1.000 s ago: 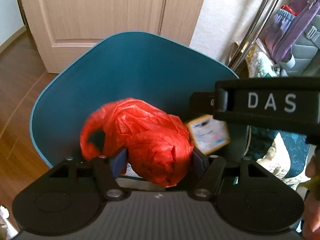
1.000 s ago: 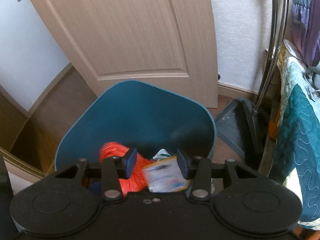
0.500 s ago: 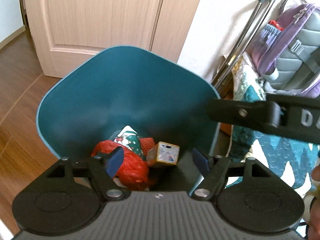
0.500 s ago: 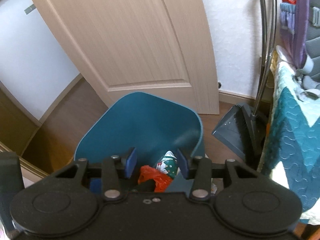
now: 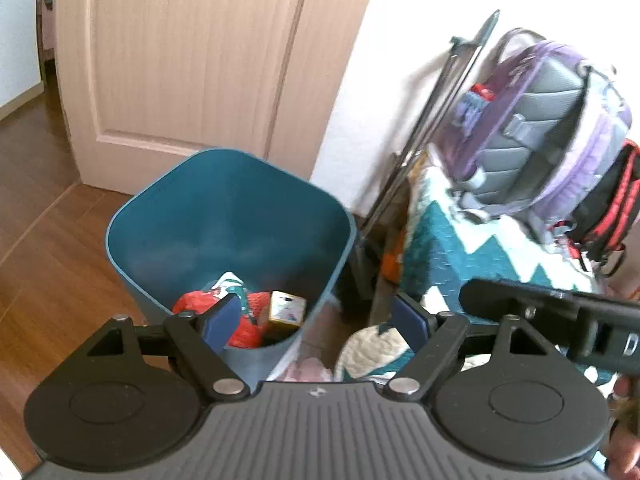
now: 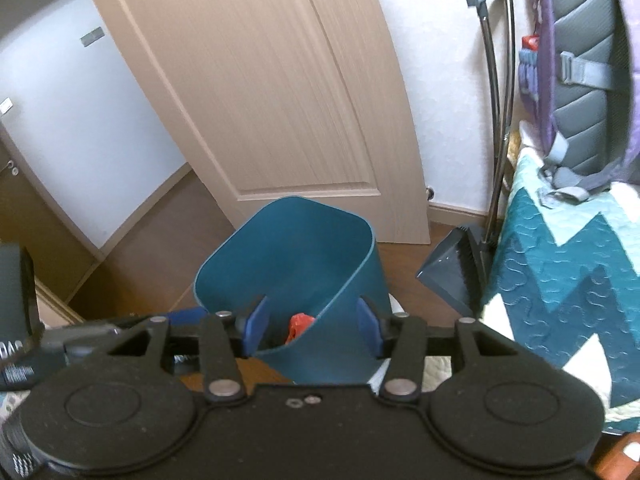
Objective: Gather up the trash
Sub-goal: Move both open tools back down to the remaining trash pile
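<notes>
Left wrist view: the left gripper (image 5: 316, 318) is seen with jaws opening and nothing between them, above the near rim of a teal bin (image 5: 228, 216) set on the wood floor by a door (image 5: 192, 60). Inside, a red bag (image 5: 244, 326), a small carton (image 5: 286, 312) and a patterned wrapper (image 5: 230, 284) are seen. The right gripper (image 6: 310, 322) (also opening) is likewise empty. A quilt (image 6: 568, 280) lies right.
</notes>
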Motion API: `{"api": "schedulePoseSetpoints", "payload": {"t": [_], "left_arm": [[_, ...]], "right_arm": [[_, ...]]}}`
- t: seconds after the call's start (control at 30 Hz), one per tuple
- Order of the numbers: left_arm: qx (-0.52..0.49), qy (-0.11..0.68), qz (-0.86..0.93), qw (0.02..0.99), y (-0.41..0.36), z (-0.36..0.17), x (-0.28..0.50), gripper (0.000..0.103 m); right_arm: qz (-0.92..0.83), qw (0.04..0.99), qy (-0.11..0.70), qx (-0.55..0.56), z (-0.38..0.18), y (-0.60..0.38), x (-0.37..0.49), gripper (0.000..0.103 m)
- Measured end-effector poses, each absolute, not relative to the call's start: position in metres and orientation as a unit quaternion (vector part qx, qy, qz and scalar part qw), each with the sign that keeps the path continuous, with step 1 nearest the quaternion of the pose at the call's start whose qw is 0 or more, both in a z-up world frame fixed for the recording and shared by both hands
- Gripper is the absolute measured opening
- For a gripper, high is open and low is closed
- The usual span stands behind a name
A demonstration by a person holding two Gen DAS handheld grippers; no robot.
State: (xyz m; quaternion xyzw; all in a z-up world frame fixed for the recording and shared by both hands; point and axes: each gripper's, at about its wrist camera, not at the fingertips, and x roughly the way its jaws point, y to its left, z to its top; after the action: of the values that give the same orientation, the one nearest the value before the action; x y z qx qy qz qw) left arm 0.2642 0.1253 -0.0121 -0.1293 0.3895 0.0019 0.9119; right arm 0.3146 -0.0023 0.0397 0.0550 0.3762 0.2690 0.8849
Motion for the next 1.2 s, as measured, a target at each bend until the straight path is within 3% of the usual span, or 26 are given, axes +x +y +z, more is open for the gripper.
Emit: {"api": "schedulePoseSetpoints", "payload": {"t": [0.3,0.47,0.6,1.2], "left_arm": [[-0.116,0.368,-0.007,0.923,0.095,0.01,0.22,0.087],[-0.094,0.355,0.0,0.93,0.08,0.009,0.206,0.101],[-0.067,0.358,-0.002,0.931,0.068,-0.003,0.203,0.101],[0.013,0.507,-0.036,0.861,0.039,-0.165,0.274,0.101]], "right_arm": [[0.284,0.893,0.349,0.03,0.049,-0.032,0.263,0.052],[0.284,0.895,0.343,0.025,0.042,-0.048,0.247,0.054],[0.28,0.895,0.348,0.02,0.026,-0.062,0.243,0.055],[0.235,0.858,0.456,-0.01,-0.157,-0.098,0.286,0.055]]}}
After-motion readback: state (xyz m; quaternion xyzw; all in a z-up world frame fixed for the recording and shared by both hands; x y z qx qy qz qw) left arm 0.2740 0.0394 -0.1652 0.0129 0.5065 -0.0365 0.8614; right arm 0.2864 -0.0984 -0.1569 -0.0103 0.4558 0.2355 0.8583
